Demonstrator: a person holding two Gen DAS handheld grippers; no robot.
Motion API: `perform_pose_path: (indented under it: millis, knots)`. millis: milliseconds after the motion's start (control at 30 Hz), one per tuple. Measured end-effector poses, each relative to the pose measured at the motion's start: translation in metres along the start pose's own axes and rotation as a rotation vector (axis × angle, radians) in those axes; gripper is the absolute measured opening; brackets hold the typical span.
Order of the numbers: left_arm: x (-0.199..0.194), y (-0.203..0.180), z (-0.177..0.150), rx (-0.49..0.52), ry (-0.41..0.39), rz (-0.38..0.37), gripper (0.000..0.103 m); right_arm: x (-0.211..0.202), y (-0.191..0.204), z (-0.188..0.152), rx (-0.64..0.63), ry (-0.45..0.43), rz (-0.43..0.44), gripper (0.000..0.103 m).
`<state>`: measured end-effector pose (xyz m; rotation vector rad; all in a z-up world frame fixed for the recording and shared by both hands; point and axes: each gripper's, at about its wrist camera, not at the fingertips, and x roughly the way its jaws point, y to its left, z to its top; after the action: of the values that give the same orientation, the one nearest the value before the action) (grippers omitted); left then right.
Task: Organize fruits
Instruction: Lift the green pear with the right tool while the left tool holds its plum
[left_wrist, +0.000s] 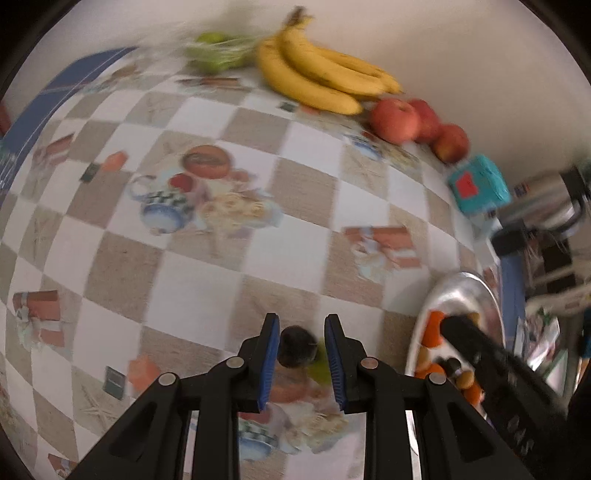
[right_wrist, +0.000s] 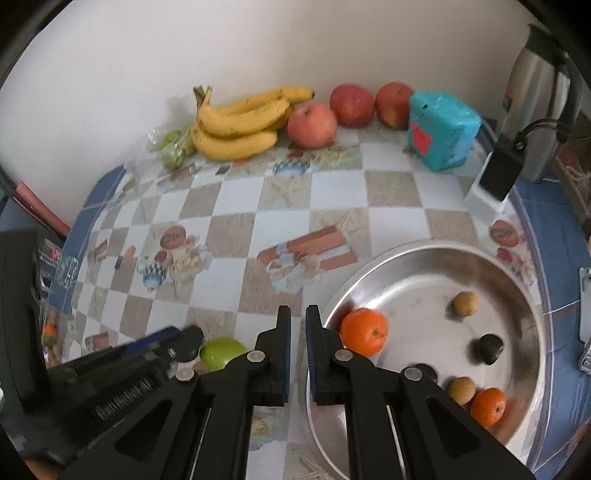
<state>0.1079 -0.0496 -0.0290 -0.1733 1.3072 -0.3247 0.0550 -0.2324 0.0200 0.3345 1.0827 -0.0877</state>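
My left gripper (left_wrist: 301, 338) is open around a small dark round fruit (left_wrist: 295, 347) that sits on the tablecloth, with a green fruit (left_wrist: 319, 369) right behind it. The green fruit (right_wrist: 221, 352) also shows in the right wrist view beside the left gripper's fingers (right_wrist: 184, 345). My right gripper (right_wrist: 298, 325) is nearly closed and empty, hovering at the left rim of the steel bowl (right_wrist: 517, 280). The bowl holds two oranges (right_wrist: 364, 330), two brown fruits (right_wrist: 465, 303) and two dark fruits (right_wrist: 489, 347).
Along the back wall lie bananas (right_wrist: 240, 122), three red apples (right_wrist: 312, 123) and bagged green fruit (right_wrist: 173, 147). A teal box (right_wrist: 439, 129), a kettle (right_wrist: 532, 96) and a white-and-black device (right_wrist: 495, 184) stand at the right. A bag of fruit (right_wrist: 51, 332) hangs off the left edge.
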Motion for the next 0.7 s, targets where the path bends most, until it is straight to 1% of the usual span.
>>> perform_pose_path:
  millis: [67,133,167,300,367,400,500,600,700]
  knots:
    - [0.007,0.016,0.002,-0.049,0.023,0.01,0.028,0.008,0.012,-0.003,-0.024,0.023,0.034,0.009]
    - [0.016,0.027,0.002,-0.095,0.059,-0.013,0.028,0.019,0.025,-0.006,-0.059,0.051,0.05,0.018]
    - [0.019,0.032,0.002,-0.116,0.075,-0.022,0.028,0.023,0.03,-0.008,-0.068,0.062,0.05,0.02]
    - [0.019,0.04,0.005,-0.139,0.069,-0.015,0.028,0.036,0.039,-0.017,-0.06,0.105,0.079,0.022]
    - [0.019,0.043,0.006,-0.148,0.07,-0.027,0.028,0.04,0.041,-0.021,-0.069,0.115,0.067,0.033]
    - [0.019,0.044,0.006,-0.15,0.071,-0.029,0.028,0.042,0.041,-0.023,-0.074,0.119,0.05,0.04]
    - [0.019,0.046,0.007,-0.151,0.078,-0.037,0.028,0.045,0.037,-0.025,-0.071,0.134,0.038,0.04]
    - [0.021,0.041,0.007,-0.126,0.087,-0.038,0.03,0.047,0.035,-0.028,-0.095,0.159,0.023,0.04]
    - [0.025,0.031,0.007,-0.094,0.102,-0.049,0.041,0.053,0.035,-0.033,-0.119,0.2,0.003,0.041]
